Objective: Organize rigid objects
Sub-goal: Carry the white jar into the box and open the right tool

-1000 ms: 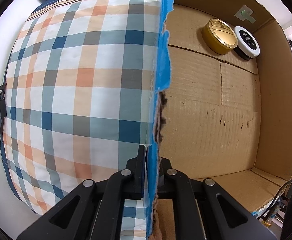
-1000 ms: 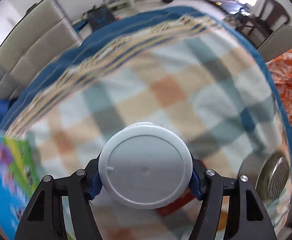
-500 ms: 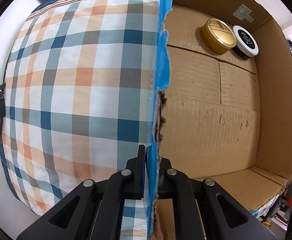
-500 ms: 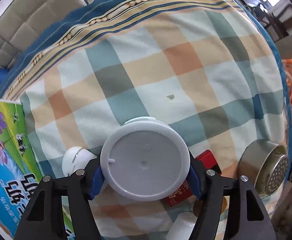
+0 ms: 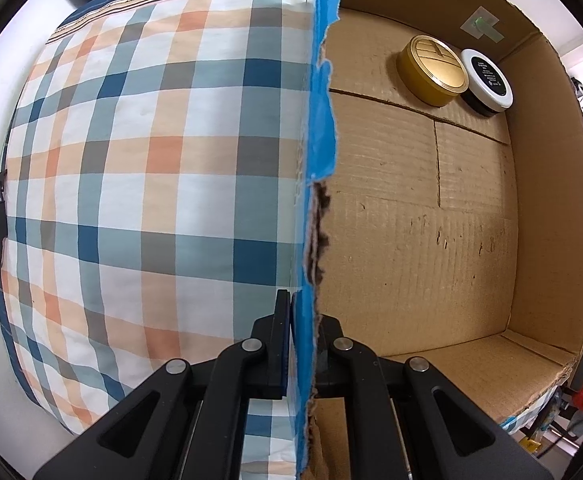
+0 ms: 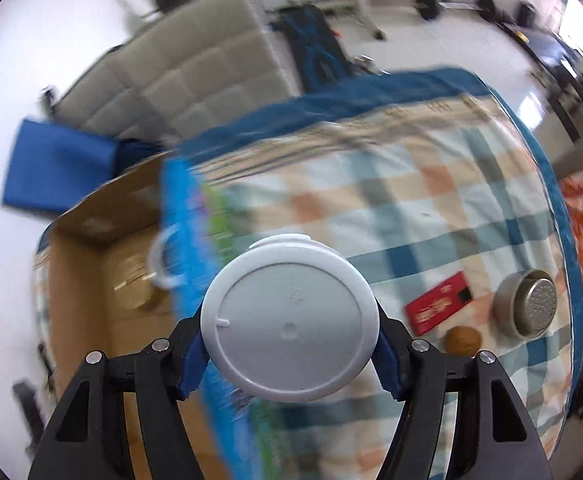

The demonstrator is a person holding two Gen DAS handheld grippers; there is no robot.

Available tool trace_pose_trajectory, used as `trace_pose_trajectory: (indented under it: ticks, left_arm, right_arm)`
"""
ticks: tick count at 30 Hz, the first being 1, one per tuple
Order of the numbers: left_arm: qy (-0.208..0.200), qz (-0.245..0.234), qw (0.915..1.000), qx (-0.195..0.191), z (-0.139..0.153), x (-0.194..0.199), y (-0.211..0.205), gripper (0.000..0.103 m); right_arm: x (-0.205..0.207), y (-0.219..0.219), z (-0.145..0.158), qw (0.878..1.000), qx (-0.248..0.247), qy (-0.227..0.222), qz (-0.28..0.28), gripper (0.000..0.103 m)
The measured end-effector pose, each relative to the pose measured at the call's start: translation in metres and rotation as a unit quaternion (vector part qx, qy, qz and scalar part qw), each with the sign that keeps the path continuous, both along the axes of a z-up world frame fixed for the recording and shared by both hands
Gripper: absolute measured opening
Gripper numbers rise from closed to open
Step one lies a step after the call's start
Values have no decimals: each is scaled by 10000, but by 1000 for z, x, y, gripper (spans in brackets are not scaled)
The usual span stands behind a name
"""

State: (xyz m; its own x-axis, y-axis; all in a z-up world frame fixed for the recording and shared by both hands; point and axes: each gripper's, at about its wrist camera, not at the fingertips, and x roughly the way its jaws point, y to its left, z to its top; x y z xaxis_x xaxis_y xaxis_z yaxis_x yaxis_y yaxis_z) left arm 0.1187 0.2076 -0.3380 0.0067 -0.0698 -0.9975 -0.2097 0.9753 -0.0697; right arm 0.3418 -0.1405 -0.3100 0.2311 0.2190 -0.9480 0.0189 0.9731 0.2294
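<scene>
The step in hand looks like carrying one more rigid item to the cardboard box [image 5: 431,220], which serves as the collecting place on the plaid bedspread [image 5: 151,160]. The left gripper [image 5: 303,344] points down at the box's blue-printed side wall [image 5: 323,120] and is pinched tight on its torn top edge, steadying the box. Inside, against the far wall, a gold tin [image 5: 433,70] and a black jar with a white-rimmed lid [image 5: 487,80] sit touching. The right gripper [image 6: 289,344] clamps a white round plastic container [image 6: 289,320] by its sides, base toward the camera, held in the air just outside that same side wall. Beyond the box, a red packet [image 6: 439,306], a walnut [image 6: 462,340] and a metal strainer cup [image 6: 529,308] remain on the bedspread. The next move calls for crossing the wall, lowering the container onto bare box floor clear of the two tins, then releasing.
</scene>
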Motion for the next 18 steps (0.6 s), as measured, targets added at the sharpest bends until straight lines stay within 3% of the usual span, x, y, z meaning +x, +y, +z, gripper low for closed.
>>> trace_pose_trajectory:
  ticks: [3,7,11,18]
  left_arm:
    - [3,-8,10000,1,0,1,0,4]
    - [-1,-5,10000,12,0,1,-1,4]
    - [-6,3,10000,12,-1,2,-3,4]
    - [-14,21,10000,-21,-1,2,-1,4]
  right_arm:
    - [-27,32,22,9989,129,-77,443,70]
    - [-45,88,29,9950,194,-83,974,70]
    - [-60,128,17,9908,183,-25,1340,70]
    - [-59,162,-8,9877,265,151,1532,70]
